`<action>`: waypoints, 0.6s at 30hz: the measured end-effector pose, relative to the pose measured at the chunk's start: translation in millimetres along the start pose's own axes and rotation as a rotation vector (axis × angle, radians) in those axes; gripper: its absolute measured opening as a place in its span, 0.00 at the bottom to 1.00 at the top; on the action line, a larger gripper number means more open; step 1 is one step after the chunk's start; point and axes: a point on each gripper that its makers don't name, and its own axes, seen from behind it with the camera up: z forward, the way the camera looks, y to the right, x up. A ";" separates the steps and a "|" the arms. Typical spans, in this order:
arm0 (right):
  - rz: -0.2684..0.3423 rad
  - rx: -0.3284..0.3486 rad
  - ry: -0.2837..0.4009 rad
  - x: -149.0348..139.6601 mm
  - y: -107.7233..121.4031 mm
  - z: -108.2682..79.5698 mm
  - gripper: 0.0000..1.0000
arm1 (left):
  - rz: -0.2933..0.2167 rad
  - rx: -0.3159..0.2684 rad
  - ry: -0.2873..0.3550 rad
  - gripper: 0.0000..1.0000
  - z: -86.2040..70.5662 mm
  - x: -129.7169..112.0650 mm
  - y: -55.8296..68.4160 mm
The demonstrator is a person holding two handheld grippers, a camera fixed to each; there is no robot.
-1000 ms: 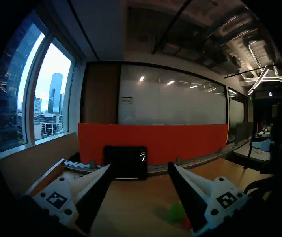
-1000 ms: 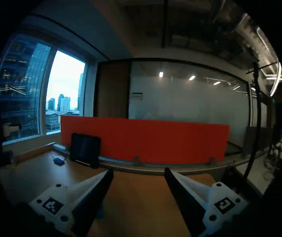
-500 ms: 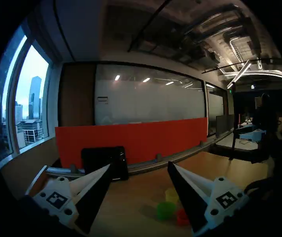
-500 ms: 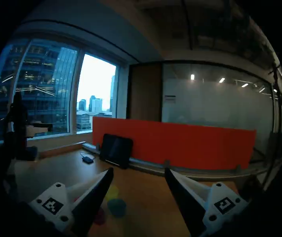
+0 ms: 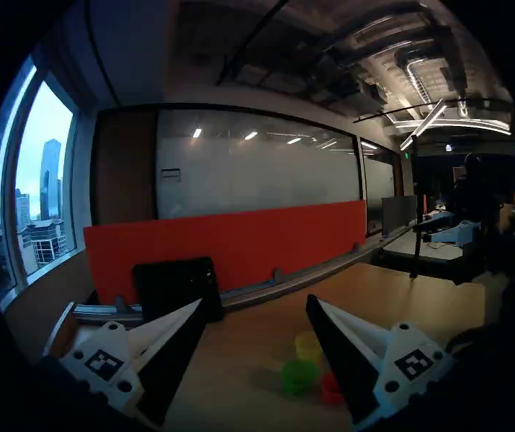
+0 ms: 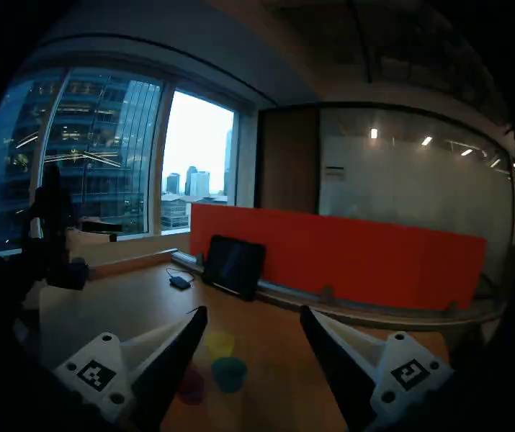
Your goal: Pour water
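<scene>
Smooth wooden desk (image 5: 257,345) with a soft sheen. Green cup (image 5: 299,374) and yellow cup (image 5: 307,344) look like matt plastic. Tablet (image 5: 176,288) screen is glossy black. Matt orange divider (image 5: 257,241). Frosted glass wall (image 5: 257,173). Left gripper (image 5: 254,299) is matt white plastic.

Three cups (image 5: 299,374), one tablet (image 5: 176,288), one orange divider (image 5: 257,241)

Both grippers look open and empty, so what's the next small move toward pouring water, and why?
Probably lower the right gripper toward the teal cup on the desk. Its fingers stand open with nothing between them, and the cup sits low just ahead, beside a yellow cup and a purplish cup.
</scene>
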 end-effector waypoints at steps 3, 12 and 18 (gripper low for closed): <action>-0.002 0.028 -0.026 -7.3 -1.7 3.8 1.00 | 0.014 -0.021 -0.018 0.98 2.7 -8.4 0.7; -0.021 0.071 -0.102 -27.6 -0.6 11.6 1.00 | 0.018 -0.079 -0.083 0.98 11.5 -33.4 5.5; -0.031 0.096 -0.164 -48.3 -0.6 16.3 1.00 | 0.026 -0.109 -0.116 0.98 17.6 -50.1 8.7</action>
